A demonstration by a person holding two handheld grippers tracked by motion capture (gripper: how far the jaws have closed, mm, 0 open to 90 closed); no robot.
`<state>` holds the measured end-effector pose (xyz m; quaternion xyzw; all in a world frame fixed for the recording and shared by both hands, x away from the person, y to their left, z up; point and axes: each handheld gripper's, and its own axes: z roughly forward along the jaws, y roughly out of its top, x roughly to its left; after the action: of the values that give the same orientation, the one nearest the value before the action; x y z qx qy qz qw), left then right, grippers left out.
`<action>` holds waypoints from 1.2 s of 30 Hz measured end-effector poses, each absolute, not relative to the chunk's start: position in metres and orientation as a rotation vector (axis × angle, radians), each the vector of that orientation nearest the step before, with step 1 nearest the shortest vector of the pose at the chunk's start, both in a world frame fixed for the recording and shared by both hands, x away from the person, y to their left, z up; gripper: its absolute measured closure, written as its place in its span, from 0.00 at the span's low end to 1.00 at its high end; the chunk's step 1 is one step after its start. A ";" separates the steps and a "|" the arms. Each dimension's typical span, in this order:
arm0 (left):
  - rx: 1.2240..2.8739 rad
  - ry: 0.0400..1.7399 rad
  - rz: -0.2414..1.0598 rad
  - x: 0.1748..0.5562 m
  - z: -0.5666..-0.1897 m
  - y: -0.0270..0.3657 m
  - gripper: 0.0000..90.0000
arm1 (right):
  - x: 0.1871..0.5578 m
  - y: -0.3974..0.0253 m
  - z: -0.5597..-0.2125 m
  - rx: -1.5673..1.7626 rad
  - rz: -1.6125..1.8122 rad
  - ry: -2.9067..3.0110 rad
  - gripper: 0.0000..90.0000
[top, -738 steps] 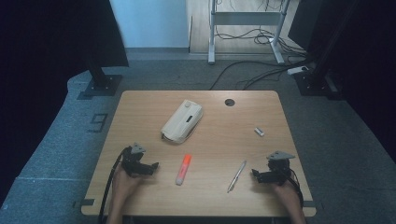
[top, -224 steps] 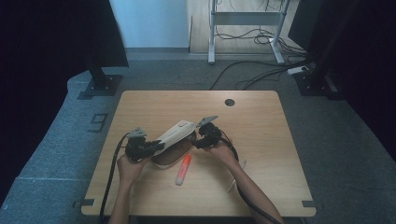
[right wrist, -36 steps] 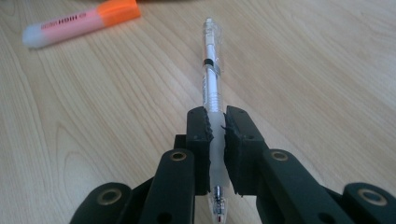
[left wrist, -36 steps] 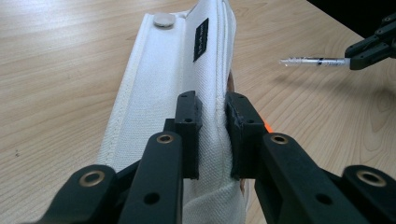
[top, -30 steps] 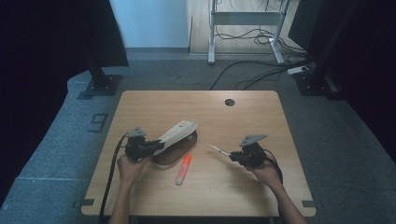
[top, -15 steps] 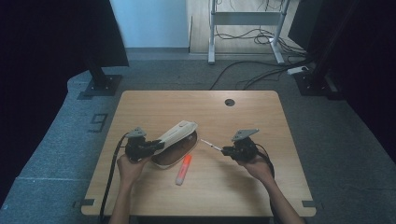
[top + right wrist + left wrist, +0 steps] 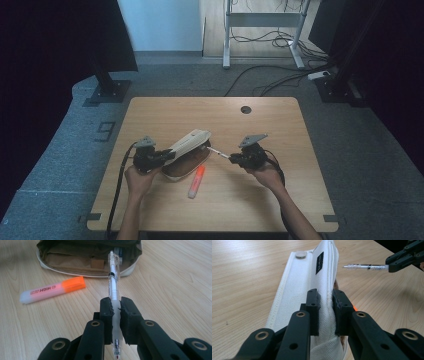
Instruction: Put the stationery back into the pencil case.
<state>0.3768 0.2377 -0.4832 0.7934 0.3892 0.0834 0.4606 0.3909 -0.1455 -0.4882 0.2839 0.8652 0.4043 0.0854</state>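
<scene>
The left gripper [image 7: 162, 157] pinches the pouch [image 7: 187, 150] flap, holding it open at mid-surface. The right gripper [image 7: 233, 159] clamps a pen [image 7: 217, 152], tip just short of the opening. Pen and highlighter [image 7: 196, 181] are not yet inside.
</scene>
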 end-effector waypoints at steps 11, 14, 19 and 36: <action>1.944 0.960 0.205 0.377 -0.483 0.238 0.85 | 0.399 -0.123 -0.490 0.811 1.188 2.614 0.87; 1.943 0.960 0.203 0.377 -0.483 0.239 0.85 | 0.400 -0.117 -0.491 0.798 1.180 2.622 0.87; 1.944 0.960 0.203 0.377 -0.483 0.238 0.85 | 0.404 -0.108 -0.495 0.788 1.174 2.636 0.87; 1.940 0.961 0.188 0.377 -0.483 0.238 0.85 | 0.411 -0.075 -0.506 0.741 1.165 2.683 0.87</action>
<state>0.3772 0.2384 -0.4833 0.7900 0.3914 0.0767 0.4657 0.4113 -0.0746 -0.5056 0.2452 0.8874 0.3853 0.0621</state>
